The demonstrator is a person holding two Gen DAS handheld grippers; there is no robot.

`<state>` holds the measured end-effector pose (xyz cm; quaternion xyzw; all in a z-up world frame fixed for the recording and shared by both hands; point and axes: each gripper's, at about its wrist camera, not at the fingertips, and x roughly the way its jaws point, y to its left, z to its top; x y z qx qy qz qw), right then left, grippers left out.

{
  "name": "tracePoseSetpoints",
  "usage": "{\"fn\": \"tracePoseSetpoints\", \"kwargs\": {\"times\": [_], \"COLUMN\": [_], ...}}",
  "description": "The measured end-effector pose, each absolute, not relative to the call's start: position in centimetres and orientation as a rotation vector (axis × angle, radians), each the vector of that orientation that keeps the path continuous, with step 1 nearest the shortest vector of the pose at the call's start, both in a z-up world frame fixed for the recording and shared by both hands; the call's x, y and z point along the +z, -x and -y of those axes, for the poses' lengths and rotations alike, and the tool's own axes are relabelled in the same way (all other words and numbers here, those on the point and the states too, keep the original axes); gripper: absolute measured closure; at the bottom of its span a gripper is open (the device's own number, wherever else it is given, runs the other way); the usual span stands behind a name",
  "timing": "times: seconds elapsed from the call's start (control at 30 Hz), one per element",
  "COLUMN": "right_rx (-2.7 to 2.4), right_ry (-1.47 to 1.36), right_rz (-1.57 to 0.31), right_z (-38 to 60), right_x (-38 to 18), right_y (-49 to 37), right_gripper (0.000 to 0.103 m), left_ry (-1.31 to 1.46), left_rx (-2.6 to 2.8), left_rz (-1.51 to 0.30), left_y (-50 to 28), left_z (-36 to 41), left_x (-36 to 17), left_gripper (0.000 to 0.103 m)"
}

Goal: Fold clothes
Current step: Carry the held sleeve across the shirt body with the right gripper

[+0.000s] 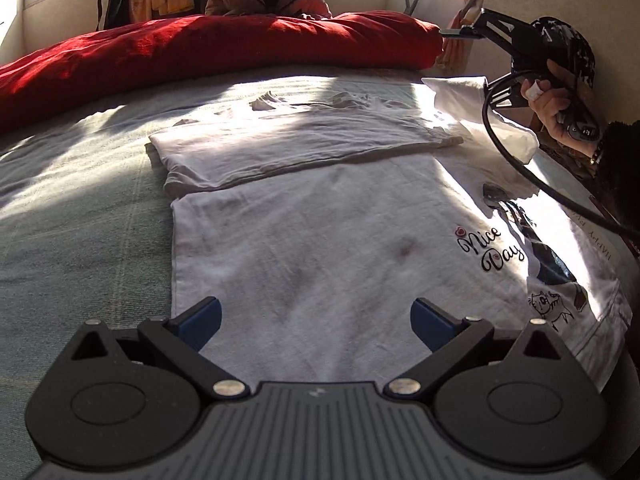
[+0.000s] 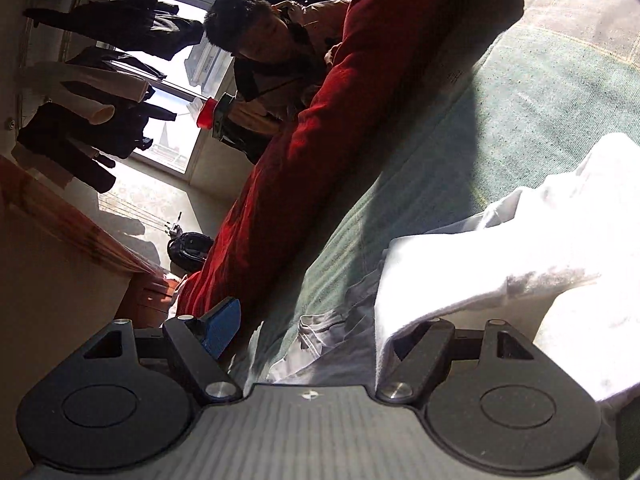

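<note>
A white T-shirt (image 1: 320,248) with black "Nice Day" lettering (image 1: 490,250) lies on a pale green bedsheet (image 1: 72,232), near a red quilt (image 1: 208,48); the gripper pads (image 1: 200,322) are blue.

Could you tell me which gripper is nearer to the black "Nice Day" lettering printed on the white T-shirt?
Left. The left gripper hangs open over the white T-shirt, beside the "Nice Day" lettering. The right gripper is raised beyond it, near the red quilt.

Two wrist views, bed (image 1: 80,220) shared

soft matt cotton t-shirt (image 1: 320,248), plush red quilt (image 1: 224,48), matt plastic tongs (image 1: 316,320).
</note>
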<state>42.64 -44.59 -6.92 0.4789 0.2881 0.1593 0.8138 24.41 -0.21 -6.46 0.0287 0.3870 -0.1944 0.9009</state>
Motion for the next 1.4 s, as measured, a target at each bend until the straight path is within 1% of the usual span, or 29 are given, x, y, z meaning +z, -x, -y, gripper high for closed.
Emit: {"fn": "tracePoseSetpoints", "kwargs": {"times": [0.4,0.6,1.1,1.4], "right_rx": [0.411,0.466,0.555,0.518], "right_ry": [-0.950,-0.935,-0.810,-0.607], "right_rz": [-0.615,-0.646,-0.709,-0.775], "right_z": [38.5,35.3,29.8,25.8], "right_x": [-6.2,-6.3,-5.3,-4.9], "right_y": [-45.0,-46.4,-46.8,-47.0], "right_gripper": [0.023,0.023,0.023,0.022], "left_ry": [-0.008,-0.001,0.011,0.022], "left_rx": [-0.348,-0.327,-0.320,-0.310], "left_rz": [-0.832,-0.846,-0.843,-0.845], "left_y": [-24.3,-24.3,-24.0,-23.6], "left_z": [-2.1,-2.6,-3.2,-3.8], "left_x": [-6.7,-7.0,-7.1,-7.3], "left_gripper": [0.003,0.003,0.003,0.003]}}
